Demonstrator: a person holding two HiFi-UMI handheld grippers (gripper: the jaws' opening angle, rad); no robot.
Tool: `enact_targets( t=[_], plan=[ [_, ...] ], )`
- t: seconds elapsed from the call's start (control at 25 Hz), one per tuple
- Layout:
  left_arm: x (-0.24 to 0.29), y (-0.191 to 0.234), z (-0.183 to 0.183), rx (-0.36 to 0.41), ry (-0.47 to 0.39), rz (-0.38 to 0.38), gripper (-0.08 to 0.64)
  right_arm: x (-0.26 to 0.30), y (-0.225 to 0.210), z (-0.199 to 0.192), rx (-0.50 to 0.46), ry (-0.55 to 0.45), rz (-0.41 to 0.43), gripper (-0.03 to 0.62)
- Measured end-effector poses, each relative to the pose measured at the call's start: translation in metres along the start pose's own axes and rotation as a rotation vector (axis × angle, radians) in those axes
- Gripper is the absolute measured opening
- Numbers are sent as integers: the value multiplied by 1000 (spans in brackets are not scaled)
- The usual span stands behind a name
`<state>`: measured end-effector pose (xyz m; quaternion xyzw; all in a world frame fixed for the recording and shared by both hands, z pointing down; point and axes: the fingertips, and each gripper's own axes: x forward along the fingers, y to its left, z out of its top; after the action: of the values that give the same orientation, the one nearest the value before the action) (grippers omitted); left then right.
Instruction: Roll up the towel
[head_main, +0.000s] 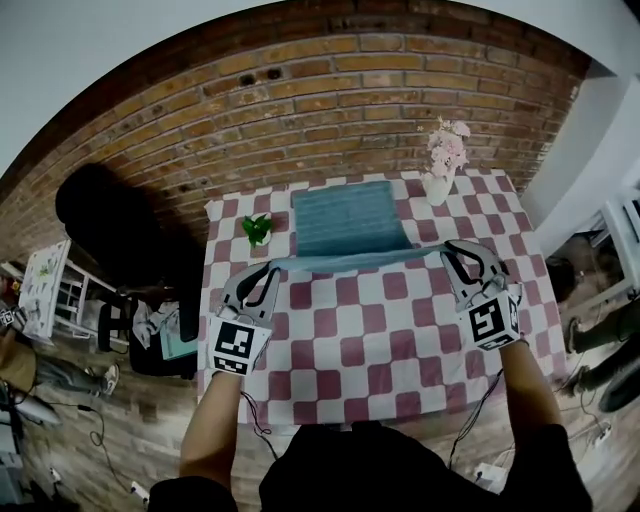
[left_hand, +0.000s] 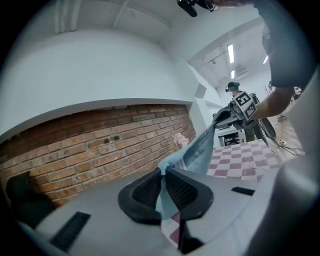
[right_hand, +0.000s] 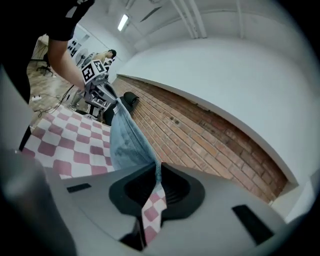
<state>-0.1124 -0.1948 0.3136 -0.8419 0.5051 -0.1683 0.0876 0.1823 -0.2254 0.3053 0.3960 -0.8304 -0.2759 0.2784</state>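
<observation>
Black pads (left_hand: 146, 192) of the left hand-held gripper (head_main: 266, 272) are closed on the near left corner of the towel (head_main: 345, 222). In the left gripper view the blue-grey cloth is pinched between them, and red-and-white check shows through the gap below the pinch. Just beyond this hand-held gripper's tips a small green plant (head_main: 257, 229) sits on the checked surface (head_main: 370, 345), close beside the towel's left edge. From the left hand-held gripper the towel's near edge runs as a stretched band across to the right hand-held gripper (head_main: 452, 254). The rest of the towel lies flat on the surface beyond that band, reaching toward the brick wall (head_main: 300, 90). The right hand-held gripper is likewise closed on the towel, clamping its near right corner. The right gripper view shows the cloth caught between its pads and stretched away toward the other hand-held gripper. Well beyond the right hand-held gripper's tips a white vase (head_main: 437, 188) of pink flowers (head_main: 447, 145) stands at the far edge of the surface, just beside the towel's far right corner
</observation>
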Motion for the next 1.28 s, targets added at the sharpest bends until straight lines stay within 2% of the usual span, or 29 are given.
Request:
enact_targets(
  t=[0.12, 0.32, 0.52, 0.8, 1.28],
  plan=[
    [-20, -27, -27, -59, 20, 8, 29, -21, 37, -18, 92, 26, 19, 28],
    [-52, -55, -53, -143, 6, 20, 29, -51, 89, -31, 222, 42, 19, 28],
    [-85, -89, -81, -178, 39, -5, 29, -84, 132, -45, 324, 100, -6, 28],
    [-130, -129, -108, -263, 61, -39, 29, -127, 187, -57, 375, 162, 3, 28],
    [-199, -181, -121, -278, 72, -125, 29, -202, 240, -50, 432, 228, -21, 29]
  ],
)
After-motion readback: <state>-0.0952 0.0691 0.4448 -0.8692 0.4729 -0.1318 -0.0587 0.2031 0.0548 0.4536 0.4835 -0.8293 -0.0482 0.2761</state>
